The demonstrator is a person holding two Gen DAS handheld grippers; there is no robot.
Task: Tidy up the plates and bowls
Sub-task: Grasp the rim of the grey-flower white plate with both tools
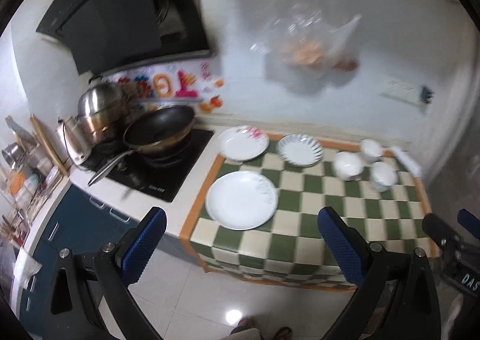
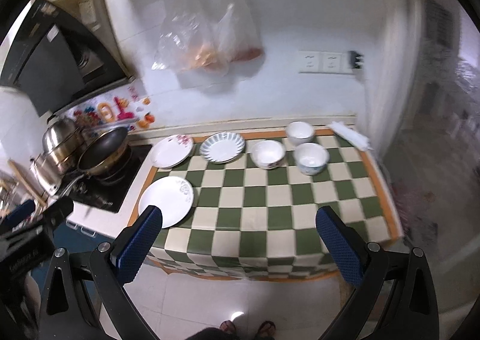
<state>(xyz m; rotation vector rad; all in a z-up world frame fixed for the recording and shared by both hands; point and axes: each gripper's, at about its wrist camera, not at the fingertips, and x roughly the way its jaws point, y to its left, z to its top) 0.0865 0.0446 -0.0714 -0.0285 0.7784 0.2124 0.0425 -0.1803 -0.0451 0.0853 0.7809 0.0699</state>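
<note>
On a green and cream checked cloth (image 1: 330, 199) (image 2: 270, 199) lie three plates and three bowls. A large white plate (image 1: 241, 199) (image 2: 166, 205) sits at the front left. A flowered plate (image 1: 243, 142) (image 2: 171, 150) and a ribbed blue-edged plate (image 1: 300, 149) (image 2: 222, 146) sit at the back. Three white bowls (image 1: 348, 164) (image 2: 268, 154) stand at the back right. My left gripper (image 1: 241, 238) is open and empty, held off the counter's front edge. My right gripper (image 2: 240, 238) is open and empty, also in front of the counter.
A black stove (image 1: 156, 166) with a wok (image 1: 159, 130) (image 2: 103, 148) and steel pots (image 1: 96, 112) lies left of the cloth. Plastic bags (image 2: 207, 40) hang on the wall above. A wall corner (image 2: 390, 100) bounds the counter on the right.
</note>
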